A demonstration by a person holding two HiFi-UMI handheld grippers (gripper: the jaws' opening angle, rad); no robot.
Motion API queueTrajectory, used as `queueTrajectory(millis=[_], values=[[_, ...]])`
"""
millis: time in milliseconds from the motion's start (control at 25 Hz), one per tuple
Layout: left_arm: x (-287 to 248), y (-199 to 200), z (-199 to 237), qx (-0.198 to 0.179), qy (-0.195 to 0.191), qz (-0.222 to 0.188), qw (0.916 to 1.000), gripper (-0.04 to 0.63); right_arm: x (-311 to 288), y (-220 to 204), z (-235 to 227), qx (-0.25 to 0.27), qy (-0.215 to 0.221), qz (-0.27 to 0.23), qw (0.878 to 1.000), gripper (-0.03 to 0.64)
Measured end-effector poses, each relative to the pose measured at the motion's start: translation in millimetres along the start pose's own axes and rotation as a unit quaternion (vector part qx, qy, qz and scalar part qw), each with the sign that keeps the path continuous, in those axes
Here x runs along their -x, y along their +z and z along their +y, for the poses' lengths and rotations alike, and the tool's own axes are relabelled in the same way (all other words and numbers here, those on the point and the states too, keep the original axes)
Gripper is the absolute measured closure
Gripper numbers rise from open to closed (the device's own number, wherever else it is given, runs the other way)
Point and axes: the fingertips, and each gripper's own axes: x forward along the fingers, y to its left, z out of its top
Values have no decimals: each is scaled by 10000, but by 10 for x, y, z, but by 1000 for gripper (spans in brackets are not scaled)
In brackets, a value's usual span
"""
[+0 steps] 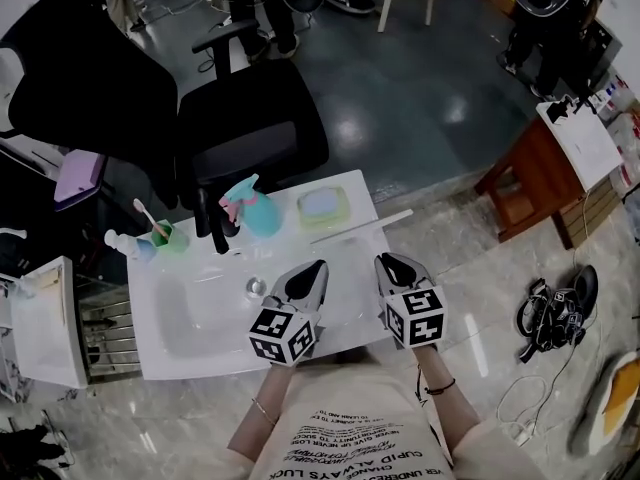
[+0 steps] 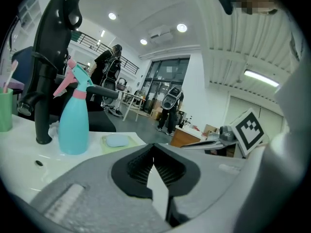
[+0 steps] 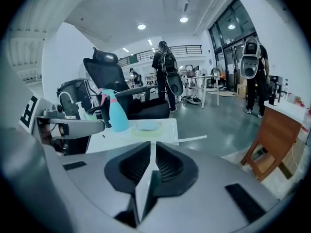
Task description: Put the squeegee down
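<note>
The squeegee [image 1: 360,226], a long thin white bar, lies flat at the back right of the white counter [image 1: 340,313], one end past the right edge; in the right gripper view the squeegee [image 3: 192,140] juts off the counter. No gripper touches it. My left gripper [image 1: 318,266] hovers over the counter's front middle, its jaws together and empty [image 2: 153,147]. My right gripper [image 1: 390,260] hovers beside it near the right edge, pads [image 3: 153,144] meeting at the tips with nothing between them. Both sit nearer to me than the squeegee.
A black faucet [image 1: 212,223], a teal spray bottle [image 1: 258,211] and a green soap dish [image 1: 323,208] line the counter's back; the sink basin [image 1: 190,318] is at left. A black office chair [image 1: 250,128] stands behind, a wooden stool [image 1: 530,178] to the right, cables [image 1: 555,308] on the floor.
</note>
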Motion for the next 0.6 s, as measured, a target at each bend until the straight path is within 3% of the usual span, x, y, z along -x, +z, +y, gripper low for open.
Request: queueTrajectory(millis=[600], values=[[216,465,-170,-600,-198,-552,9965,574,398,377,26,-300,406,-829,9953,612]])
